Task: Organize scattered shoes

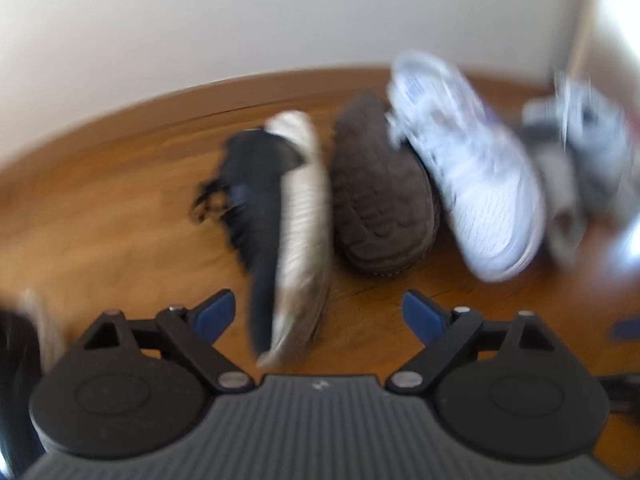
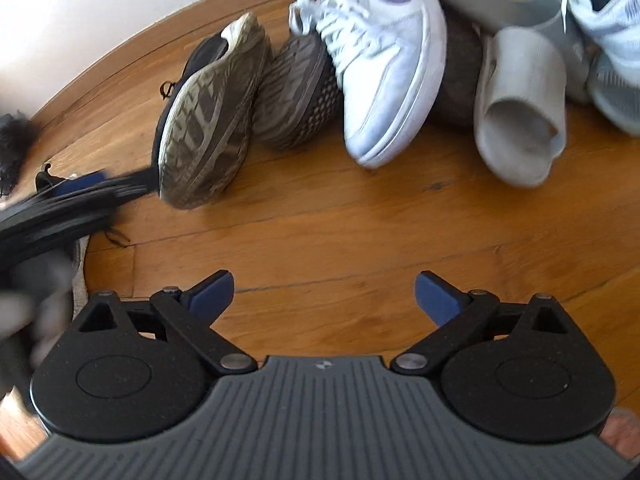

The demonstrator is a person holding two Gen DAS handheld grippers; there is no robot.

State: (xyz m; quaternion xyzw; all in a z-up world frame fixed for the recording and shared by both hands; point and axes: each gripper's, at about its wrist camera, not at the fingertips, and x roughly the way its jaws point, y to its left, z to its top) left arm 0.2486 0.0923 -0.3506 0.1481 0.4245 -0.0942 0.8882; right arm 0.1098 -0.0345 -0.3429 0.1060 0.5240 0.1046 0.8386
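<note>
Several shoes lie in a loose row on the wooden floor point(image 2: 360, 220). A black shoe point(image 1: 260, 208) lies on its side with its pale worn sole point(image 2: 208, 128) showing. Its toe reaches between the fingers of my left gripper point(image 1: 318, 316), which is open with gaps on both sides. To its right are a dark knit shoe point(image 2: 292, 92) sole up, a white sneaker point(image 2: 384, 52) leaning on it, a grey slide point(image 2: 520, 112) and a light grey sneaker point(image 2: 608, 40). My right gripper point(image 2: 324, 296) is open over bare floor, well short of the shoes.
A white wall point(image 1: 200, 20) with a wooden baseboard runs behind the row. In the right wrist view my left gripper point(image 2: 116, 182) is a dark blur at the left, by the black shoe's toe. A dark fuzzy thing point(image 2: 12, 148) lies at the far left.
</note>
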